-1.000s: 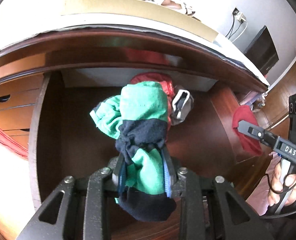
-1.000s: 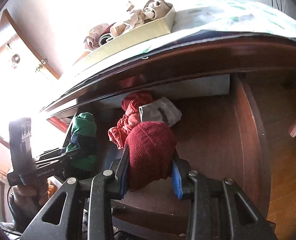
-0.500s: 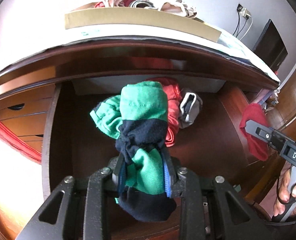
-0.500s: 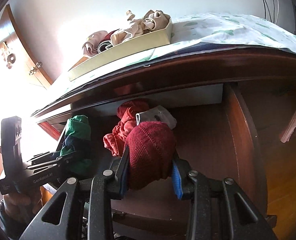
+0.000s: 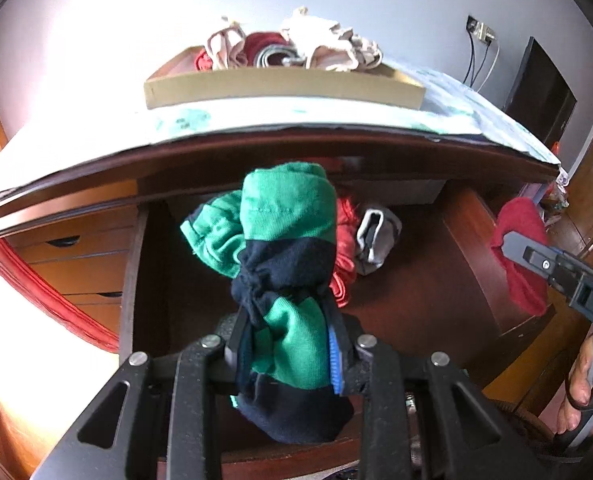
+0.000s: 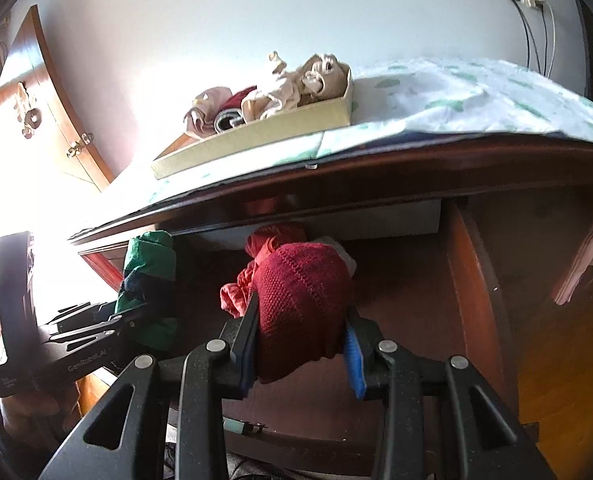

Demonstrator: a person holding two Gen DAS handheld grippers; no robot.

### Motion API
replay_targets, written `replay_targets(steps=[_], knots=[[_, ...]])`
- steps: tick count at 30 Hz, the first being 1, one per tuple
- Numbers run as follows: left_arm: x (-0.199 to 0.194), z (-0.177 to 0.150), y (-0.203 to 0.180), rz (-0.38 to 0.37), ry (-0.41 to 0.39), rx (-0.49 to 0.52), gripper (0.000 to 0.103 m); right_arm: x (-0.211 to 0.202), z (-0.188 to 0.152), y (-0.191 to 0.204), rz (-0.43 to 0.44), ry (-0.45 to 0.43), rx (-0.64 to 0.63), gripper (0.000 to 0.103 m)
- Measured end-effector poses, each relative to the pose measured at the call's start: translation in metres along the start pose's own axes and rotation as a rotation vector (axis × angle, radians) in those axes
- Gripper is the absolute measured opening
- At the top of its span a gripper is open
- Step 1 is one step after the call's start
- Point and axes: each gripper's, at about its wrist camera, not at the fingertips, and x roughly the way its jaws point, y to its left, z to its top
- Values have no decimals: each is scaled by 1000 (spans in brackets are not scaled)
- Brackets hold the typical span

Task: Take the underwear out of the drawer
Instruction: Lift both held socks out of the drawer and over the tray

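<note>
My left gripper [image 5: 288, 344] is shut on rolled green and navy underwear [image 5: 286, 240], held above the open wooden drawer [image 5: 468, 248]. My right gripper [image 6: 300, 340] is shut on a rolled dark red knit piece [image 6: 302, 292] over the same drawer [image 6: 472, 280]. The right gripper with its red piece [image 5: 520, 256] shows at the right edge of the left wrist view. The left gripper with the green roll [image 6: 148, 276] shows at the left of the right wrist view. Inside the drawer lie a crumpled red garment [image 5: 344, 248] and a folded grey and white piece [image 5: 376, 236].
On the dresser top, over a patterned cloth [image 6: 436, 100], stands a shallow cardboard box [image 5: 280, 88] holding several beige, pink and red garments. Smaller closed drawers [image 5: 80, 256] sit to the left. A dark screen [image 5: 540, 92] and wall cables [image 6: 536, 32] are at the back right.
Both grippers have risen with their rolls and tilted upward, so the dresser top and the cardboard box now fill more of each view. The grips stay the same.
</note>
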Motion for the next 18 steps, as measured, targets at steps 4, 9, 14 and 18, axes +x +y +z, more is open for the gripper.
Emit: replay_targets(steps=[4, 9, 14, 18], knots=[[-9, 0, -1, -12, -28, 0, 28, -12, 1, 5, -17, -40, -21, 38], [-16, -2, -2, -34, -37, 4, 28, -21, 3, 13, -18, -64, -43, 38], [-21, -3, -4, -36, -47, 9, 28, -25, 2, 18, -15, -70, -56, 38], [-26, 2, -4, -31, -64, 5, 28, -29, 1, 20, -15, -81, -62, 38]])
